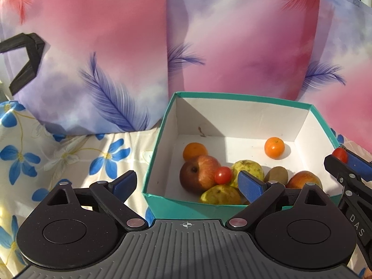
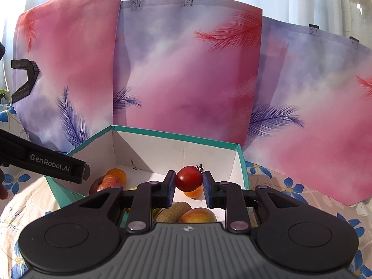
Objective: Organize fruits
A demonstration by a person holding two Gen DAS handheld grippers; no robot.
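Right gripper point(image 2: 188, 182) clenched on a cherry tomato point(image 2: 188, 178) over the box point(image 2: 176, 137) — left gripper point(image 1: 188, 181) released.

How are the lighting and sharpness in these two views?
Left wrist: hard sunlight, the box wall shading its floor, a crisp shadow beside the mandarin, all sharp. Right wrist: bright glare on the curtain, fisheye bending the bags, the gripped tomato in focus.

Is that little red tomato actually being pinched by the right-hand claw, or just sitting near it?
Touching. In the right wrist view, the right gripper has both blue pads pressed against the sides of the cherry tomato, holding it above the box.
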